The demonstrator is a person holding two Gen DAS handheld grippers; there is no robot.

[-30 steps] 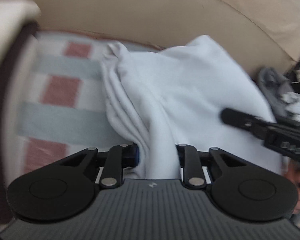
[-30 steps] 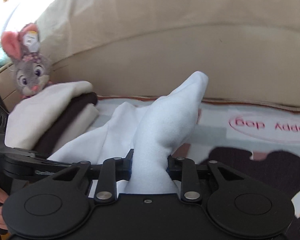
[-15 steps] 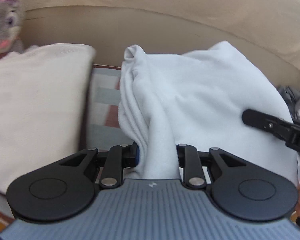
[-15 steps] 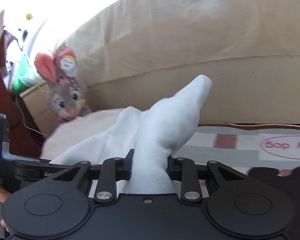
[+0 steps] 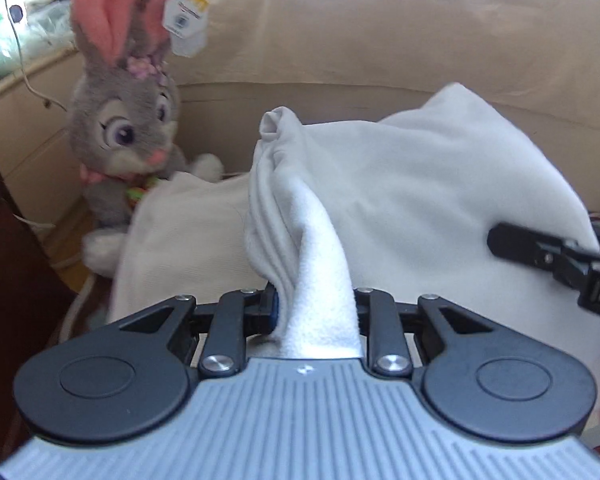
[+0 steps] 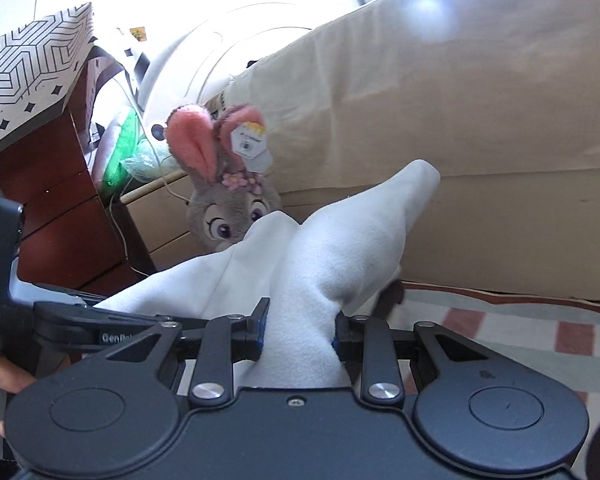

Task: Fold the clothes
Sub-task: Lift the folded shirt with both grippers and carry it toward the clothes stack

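Left gripper is clamping a bunched fold of the white fleece garment; jaws are closed down to the thickness of the cloth, which is spilling back over the gripper body. Right gripper is pinching another bunch of the same garment, jaws likewise narrowed onto the fabric, with a pointed corner sticking up past them.

Landmark: plush rabbit. The garment is hanging raised between both grippers, just right of the rabbit in the left wrist view and in front of it in the right wrist view, covering its lower face. A cream folded pile is lying directly below and right of the rabbit, partly under the garment. Beige sofa back is running behind the rabbit. A checked blanket is showing well right of the rabbit.
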